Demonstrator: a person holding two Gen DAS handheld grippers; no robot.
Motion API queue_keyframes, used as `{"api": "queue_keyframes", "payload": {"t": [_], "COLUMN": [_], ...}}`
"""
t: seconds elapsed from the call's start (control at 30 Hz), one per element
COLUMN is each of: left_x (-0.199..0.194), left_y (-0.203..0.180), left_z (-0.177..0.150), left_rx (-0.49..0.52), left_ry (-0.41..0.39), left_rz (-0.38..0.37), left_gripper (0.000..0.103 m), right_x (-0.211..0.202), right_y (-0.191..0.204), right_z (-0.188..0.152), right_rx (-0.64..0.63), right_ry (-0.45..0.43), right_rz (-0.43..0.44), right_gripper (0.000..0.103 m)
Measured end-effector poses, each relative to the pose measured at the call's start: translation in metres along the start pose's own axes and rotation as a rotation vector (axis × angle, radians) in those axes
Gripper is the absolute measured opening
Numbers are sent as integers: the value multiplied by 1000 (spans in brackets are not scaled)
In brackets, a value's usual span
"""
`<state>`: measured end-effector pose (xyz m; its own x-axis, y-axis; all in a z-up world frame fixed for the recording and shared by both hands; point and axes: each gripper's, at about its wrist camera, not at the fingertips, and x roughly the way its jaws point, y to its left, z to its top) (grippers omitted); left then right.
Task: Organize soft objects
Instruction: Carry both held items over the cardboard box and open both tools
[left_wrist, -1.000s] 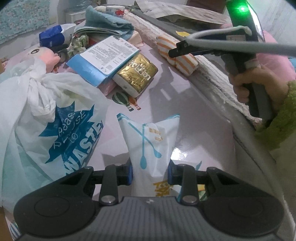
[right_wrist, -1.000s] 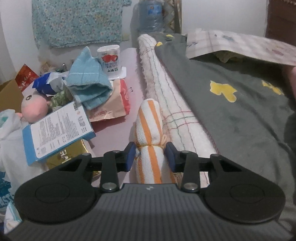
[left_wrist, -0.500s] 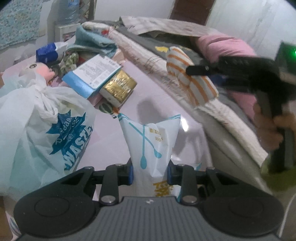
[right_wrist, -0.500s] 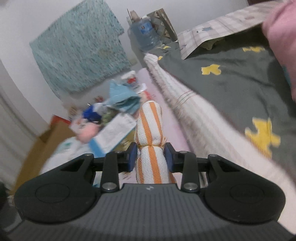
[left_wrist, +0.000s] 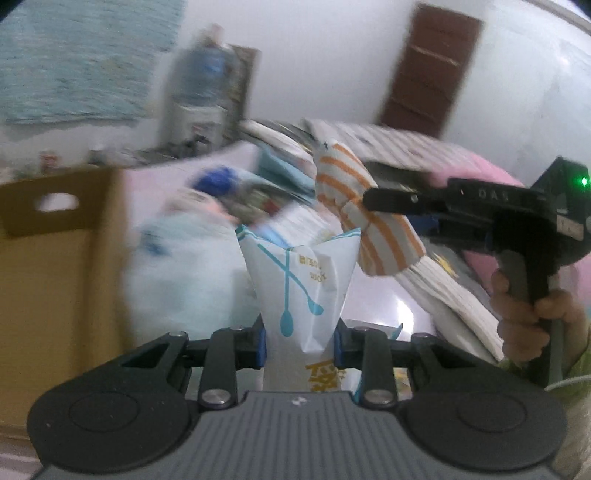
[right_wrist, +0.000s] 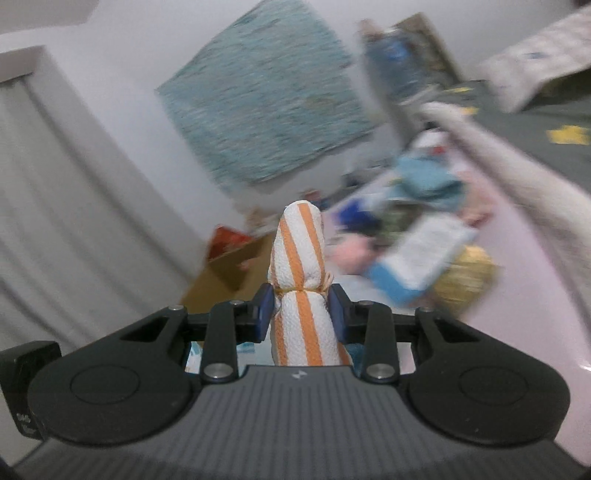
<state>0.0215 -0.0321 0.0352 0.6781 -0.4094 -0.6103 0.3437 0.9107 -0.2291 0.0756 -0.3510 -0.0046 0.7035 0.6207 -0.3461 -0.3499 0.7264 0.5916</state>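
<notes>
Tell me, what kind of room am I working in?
Probably a bedroom at home: a grey bedspread with yellow shapes and a pink pillow lie beside the cluttered table, and a cardboard box stands nearby.

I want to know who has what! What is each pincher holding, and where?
The left gripper pinches the white paper packet with blue spoon prints near its lower middle. The right gripper squeezes the rolled orange-striped white towel at its tied waist.

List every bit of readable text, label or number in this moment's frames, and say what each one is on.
"D A S": raised letters on the body of the right tongs, seen from the left wrist.
Yellow print on the white packet in the left tongs: too blurred to read.
Print on the blue-edged box: motion-blurred, unreadable.
Label on the water bottle: unreadable.
Orange-striped towel roll: no text.
</notes>
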Motion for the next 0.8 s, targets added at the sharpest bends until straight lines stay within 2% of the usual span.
{"api": "queue_keyframes", "payload": {"t": [0.13,0.3,0.53,0.7,0.8], "left_x": [-27,-30,15,68,90], "left_y": [51,125,236,294,311], "left_z": [18,52,109,134,131], "left_rx": [-56,-85,-86,-89,-76], "left_ry": [-48,-24,86,207,260], "left_rz": [137,307,510,535,568], "left_gripper": [32,32,33,33,33], "right_x": [68,167,314,397,423], "right_y": [43,93,145,159,149], "right_z": [13,32,44,32,24], "right_rx": [-7,20,107,146,184], "right_ry": [99,232,376,473,505], "right_rz": [107,168,47,-66,-107], "right_gripper": [31,31,32,32,32]}}
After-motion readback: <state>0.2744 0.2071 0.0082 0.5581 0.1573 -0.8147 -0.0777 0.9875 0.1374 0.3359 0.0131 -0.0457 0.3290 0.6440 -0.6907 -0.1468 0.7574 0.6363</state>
